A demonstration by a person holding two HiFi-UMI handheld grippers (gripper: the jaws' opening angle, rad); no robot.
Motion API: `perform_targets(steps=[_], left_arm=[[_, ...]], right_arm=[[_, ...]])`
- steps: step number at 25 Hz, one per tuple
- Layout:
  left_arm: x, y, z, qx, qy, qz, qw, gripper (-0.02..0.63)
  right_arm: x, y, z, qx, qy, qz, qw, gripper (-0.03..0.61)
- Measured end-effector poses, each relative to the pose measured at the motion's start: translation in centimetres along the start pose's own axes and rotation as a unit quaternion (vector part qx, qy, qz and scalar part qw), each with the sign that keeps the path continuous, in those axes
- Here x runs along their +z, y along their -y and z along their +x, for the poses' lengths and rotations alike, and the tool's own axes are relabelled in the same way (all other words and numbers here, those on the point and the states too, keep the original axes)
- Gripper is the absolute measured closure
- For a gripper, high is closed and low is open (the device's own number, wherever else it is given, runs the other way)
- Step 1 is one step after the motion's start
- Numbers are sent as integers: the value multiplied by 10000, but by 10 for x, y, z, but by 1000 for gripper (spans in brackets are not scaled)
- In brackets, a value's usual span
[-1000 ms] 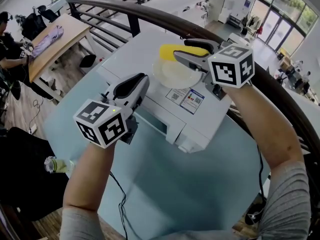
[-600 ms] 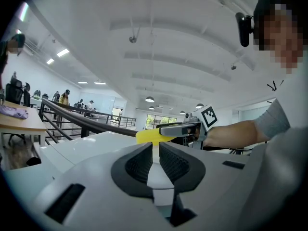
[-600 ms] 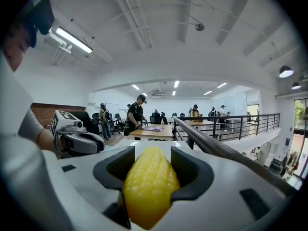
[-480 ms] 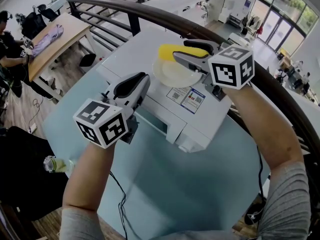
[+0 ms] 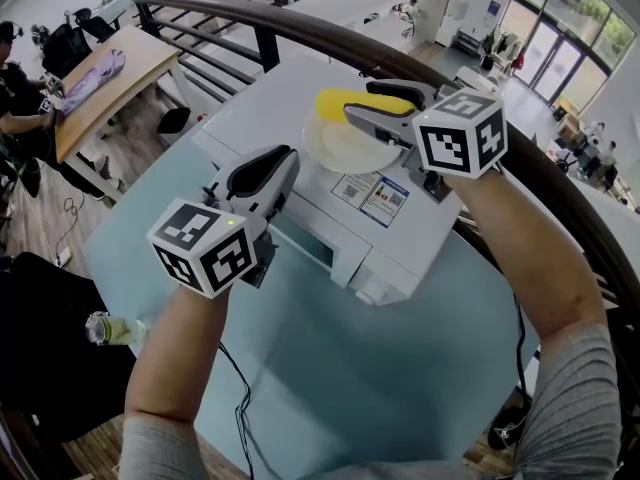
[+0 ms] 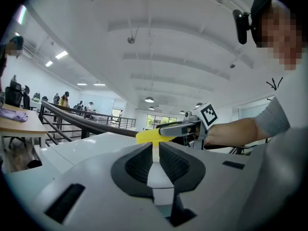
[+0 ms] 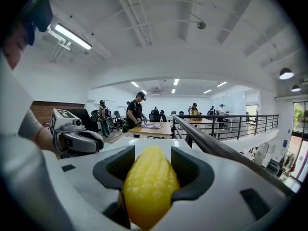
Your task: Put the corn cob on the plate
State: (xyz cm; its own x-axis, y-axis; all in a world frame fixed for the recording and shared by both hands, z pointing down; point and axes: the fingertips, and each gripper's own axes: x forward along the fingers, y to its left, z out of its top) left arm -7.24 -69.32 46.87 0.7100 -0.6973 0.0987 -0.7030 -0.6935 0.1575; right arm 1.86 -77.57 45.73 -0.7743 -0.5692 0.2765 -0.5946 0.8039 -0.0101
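In the head view my right gripper (image 5: 356,108) is shut on the yellow corn cob (image 5: 334,103), which sticks out leftward over the far rim of a pale round plate (image 5: 338,150). The plate lies on top of a white machine (image 5: 400,238). In the right gripper view the corn cob (image 7: 149,186) fills the gap between the jaws. My left gripper (image 5: 272,168) hovers over the machine's near left side, left of the plate, jaws together with nothing in them. The left gripper view shows the corn cob (image 6: 147,136) ahead, held by the right gripper (image 6: 166,131).
The white machine sits on a light blue table (image 5: 330,368). A dark curved railing (image 5: 300,28) runs just behind it. Beyond the railing a wooden desk (image 5: 110,78) with a seated person stands at the far left. A cable (image 5: 240,398) trails on the table near me.
My right gripper with the corn cob has edged slightly to the left over the plate. The left gripper has stayed where it was.
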Motion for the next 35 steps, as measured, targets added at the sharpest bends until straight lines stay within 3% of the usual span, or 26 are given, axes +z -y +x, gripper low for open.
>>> perform_targets(steps=[18,35], left_arm=[[-2,1,1,-9,8,90,10000,555],[0,2,0,-3,36,143,9999,555]], right_arm=[[-13,-4,-11,-92,-369,-471,9982,330],[-21,-18,-6,130,-792,-688,9944,345]])
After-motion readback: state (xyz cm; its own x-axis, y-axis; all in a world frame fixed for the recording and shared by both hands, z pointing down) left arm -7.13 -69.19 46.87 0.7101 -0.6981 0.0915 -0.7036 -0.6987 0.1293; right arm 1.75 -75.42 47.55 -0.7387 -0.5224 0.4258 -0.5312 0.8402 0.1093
